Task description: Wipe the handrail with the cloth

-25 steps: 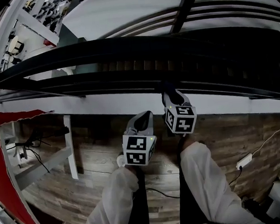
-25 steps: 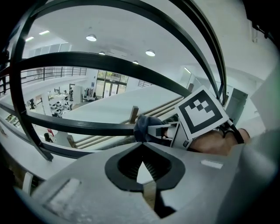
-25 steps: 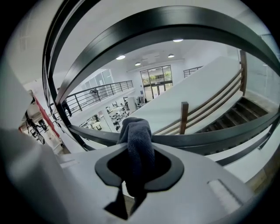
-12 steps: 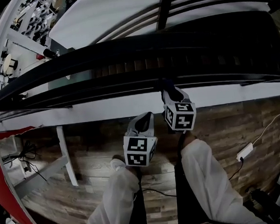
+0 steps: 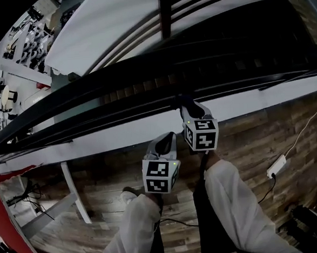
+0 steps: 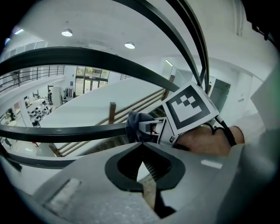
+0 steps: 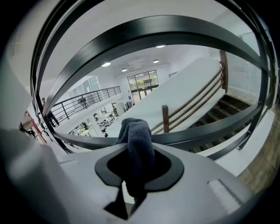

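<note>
— Where do we hold the cloth [image 7: 136, 129]?
— Clamped upright in our right hand-held gripper [image 7: 139, 151], top bunched against the handrail [image 7: 205, 130], which runs crosswise; our left hand-held gripper [image 6: 141, 146] sits pinched together, empty.

Wood-plank floor [image 5: 267, 137] underfoot; sloping white stair wall [image 5: 113, 23]; round ceiling lights [image 6: 67, 33] lit.

I count two grippers, left gripper [image 5: 165, 141] and right gripper [image 5: 190, 111], with one marker cube each, so two cubes [image 5: 161, 176], and two white sleeves [image 5: 234, 199] behind them. One cloth [image 7: 138, 142], one broad handrail [image 5: 144, 70], and one upright post [image 5: 165, 6] showing in my head view. On the floor, one white power strip [image 5: 275, 166]; the cables are too tangled to count.
</note>
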